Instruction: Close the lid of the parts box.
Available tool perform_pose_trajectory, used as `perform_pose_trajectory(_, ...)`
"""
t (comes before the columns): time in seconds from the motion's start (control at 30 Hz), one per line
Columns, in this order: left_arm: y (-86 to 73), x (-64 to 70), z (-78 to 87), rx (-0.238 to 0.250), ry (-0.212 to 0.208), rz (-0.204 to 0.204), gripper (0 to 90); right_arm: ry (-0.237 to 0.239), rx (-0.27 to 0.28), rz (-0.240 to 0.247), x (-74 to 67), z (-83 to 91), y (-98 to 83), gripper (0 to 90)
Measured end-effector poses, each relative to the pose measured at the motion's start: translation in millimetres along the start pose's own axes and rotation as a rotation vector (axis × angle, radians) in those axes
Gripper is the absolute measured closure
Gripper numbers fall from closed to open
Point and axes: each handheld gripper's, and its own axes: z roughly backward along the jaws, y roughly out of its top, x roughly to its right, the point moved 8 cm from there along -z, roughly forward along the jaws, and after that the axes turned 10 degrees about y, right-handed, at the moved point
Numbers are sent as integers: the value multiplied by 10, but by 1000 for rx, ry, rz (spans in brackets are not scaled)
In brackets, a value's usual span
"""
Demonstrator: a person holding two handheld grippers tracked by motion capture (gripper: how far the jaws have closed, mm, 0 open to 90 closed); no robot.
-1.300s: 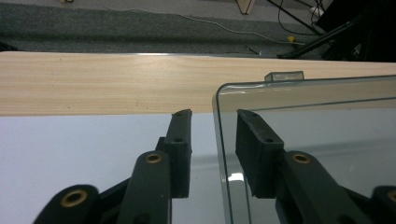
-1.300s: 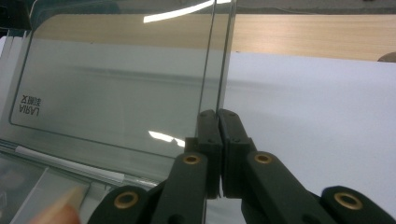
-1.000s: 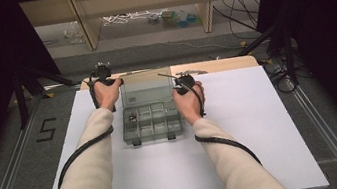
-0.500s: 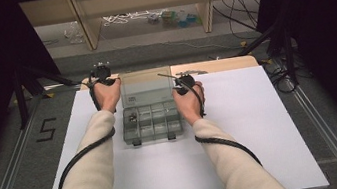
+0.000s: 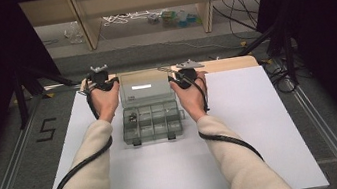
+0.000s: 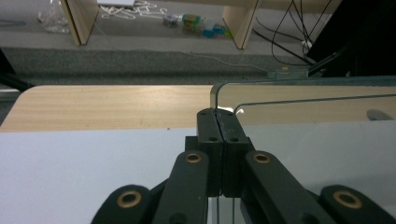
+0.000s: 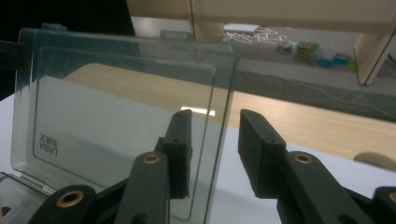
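A clear compartment box sits on the white tabletop between the two tools, its lid swung up and standing at the far side of the tray.

The left tool is at the lid's left edge. In the left gripper view its jaws are pressed together, and the lid's corner rises just beyond and slightly to the right of the tips, with the clear pane stretching off to that tool's right. The jaws appear to pinch the lid's rim, though the exact contact is hard to make out through the clear plastic.

The right tool is at the lid's right edge. Its jaws stand partly apart and have just been opening. In the right gripper view the lid's side edge runs down through the gap, close beside the left jaw and clear of the right one; the pads do not press on it. Most of the pane lies to that tool's left, tilted back, with small mirrored lettering near its lower corner.

The tray of the box, divided into small cells, lies nearer the person than both tools, between the two forearms. A strip of pale wood borders the tabletop just beyond the tools.
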Motion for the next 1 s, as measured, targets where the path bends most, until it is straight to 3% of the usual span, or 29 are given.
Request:
perform_pose_trajectory(0.07, -4, 2, 45, 19, -6, -2, 895, 11, 14, 18, -33, -2, 61, 664)
perform_pose_trajectory(0.13, -7, 1, 87, 37, -10, -4, 894, -6, 21, 47, -33, 7, 109, 668)
perform_pose_trajectory(0.23, -20, 3, 150, 57, -15, -8, 894, -34, 46, 55, -26, 21, 191, 672)
perform_pose_trajectory(0.4, -30, 1, 207, 74, -19, -19, 894, -40, 58, 66, -32, 44, 273, 696)
perform_pose_trajectory(1.0, -43, 1, 271, 97, -30, -33, 894, -47, 31, 35, -51, 33, 311, 832)
